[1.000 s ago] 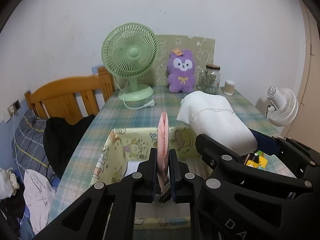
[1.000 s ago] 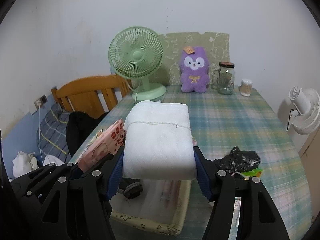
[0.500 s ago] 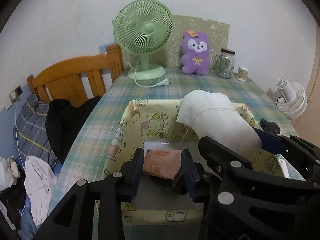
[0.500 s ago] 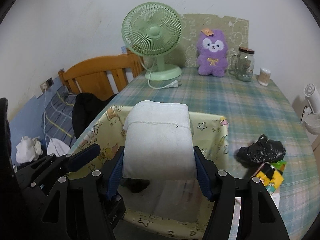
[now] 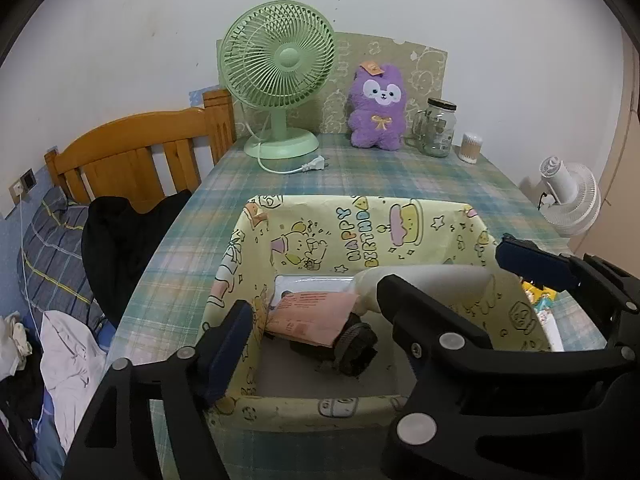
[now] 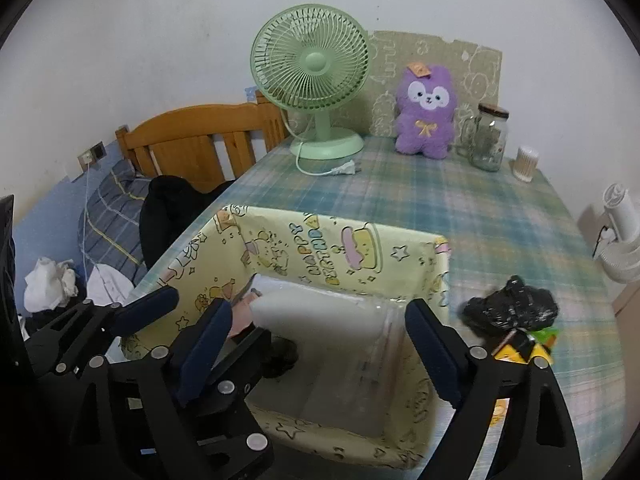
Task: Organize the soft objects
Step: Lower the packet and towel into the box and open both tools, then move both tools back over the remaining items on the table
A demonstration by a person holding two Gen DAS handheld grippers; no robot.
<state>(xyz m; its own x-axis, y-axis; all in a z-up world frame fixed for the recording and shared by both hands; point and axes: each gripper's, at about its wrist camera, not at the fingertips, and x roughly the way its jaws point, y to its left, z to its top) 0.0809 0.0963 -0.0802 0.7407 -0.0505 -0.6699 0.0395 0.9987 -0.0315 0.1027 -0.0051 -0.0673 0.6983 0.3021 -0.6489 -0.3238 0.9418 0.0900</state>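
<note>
Table: black bag right-view only.

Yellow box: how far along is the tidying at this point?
Done: the pink packet and a dark bundle lie inside the yellow box, and the white towel is in it too. In hand: nothing; the left hand-held gripper and right hand-held gripper both stand open above it. Left: the purple plush and black bag sit outside on the table.

A home bedroom: wooden bed frame with bedding beside a checked table bearing a fan.
</note>
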